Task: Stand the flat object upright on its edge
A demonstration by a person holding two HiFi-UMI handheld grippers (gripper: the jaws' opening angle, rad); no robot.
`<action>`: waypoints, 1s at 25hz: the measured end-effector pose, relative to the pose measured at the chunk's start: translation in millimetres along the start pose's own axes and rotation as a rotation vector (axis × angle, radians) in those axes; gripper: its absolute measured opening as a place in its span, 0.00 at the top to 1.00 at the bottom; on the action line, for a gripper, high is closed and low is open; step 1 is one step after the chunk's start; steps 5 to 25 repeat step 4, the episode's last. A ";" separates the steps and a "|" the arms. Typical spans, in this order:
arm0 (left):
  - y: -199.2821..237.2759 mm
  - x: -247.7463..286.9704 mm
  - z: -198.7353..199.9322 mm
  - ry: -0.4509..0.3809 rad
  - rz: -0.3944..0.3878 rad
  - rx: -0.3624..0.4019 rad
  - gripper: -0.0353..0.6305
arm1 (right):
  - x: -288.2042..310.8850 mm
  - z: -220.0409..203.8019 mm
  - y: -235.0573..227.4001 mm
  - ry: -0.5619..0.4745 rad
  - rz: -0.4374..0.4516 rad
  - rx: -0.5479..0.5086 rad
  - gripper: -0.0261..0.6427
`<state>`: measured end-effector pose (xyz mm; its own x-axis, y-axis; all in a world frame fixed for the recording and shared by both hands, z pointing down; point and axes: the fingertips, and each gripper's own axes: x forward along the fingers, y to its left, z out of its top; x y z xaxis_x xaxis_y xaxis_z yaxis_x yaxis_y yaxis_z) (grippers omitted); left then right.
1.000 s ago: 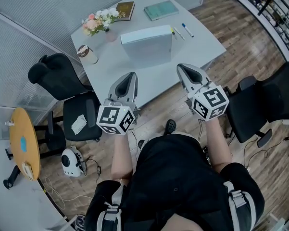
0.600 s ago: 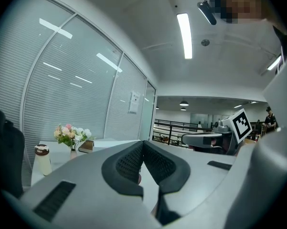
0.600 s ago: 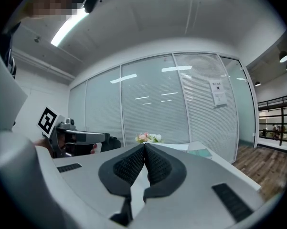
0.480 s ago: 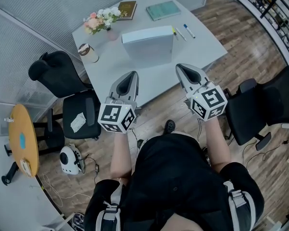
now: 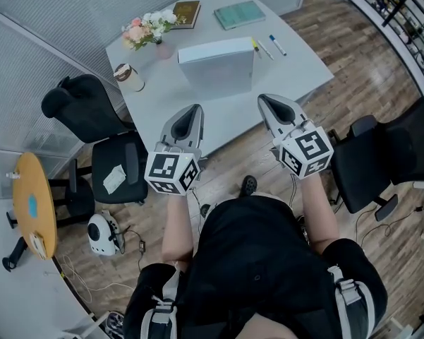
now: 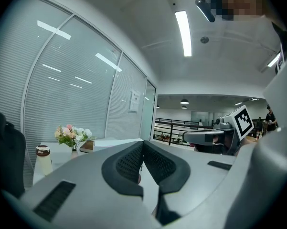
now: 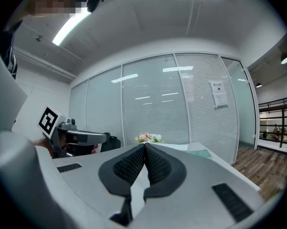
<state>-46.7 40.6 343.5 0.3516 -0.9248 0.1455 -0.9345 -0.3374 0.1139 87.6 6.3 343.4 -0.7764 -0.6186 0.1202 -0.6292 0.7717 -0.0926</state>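
Seemingly done: the white box stands on edge, while left gripper and right gripper hang closed, empty; next, stay clear.

A white box sits on the grey table.

We count one counter in the upper middle of the frame. On it are one white flat box, two books, two pens, one bunch of flowers and one cup. Two black chairs stand at the sides.
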 end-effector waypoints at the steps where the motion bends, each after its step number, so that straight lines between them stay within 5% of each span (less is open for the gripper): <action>1: -0.1 0.0 -0.6 0.001 0.002 0.002 0.91 | -0.3 0.2 -0.2 -0.002 0.000 -0.002 0.94; 25: 1.2 0.9 -2.5 0.002 0.007 0.004 0.91 | 0.6 0.3 -1.7 -0.005 0.000 -0.006 0.94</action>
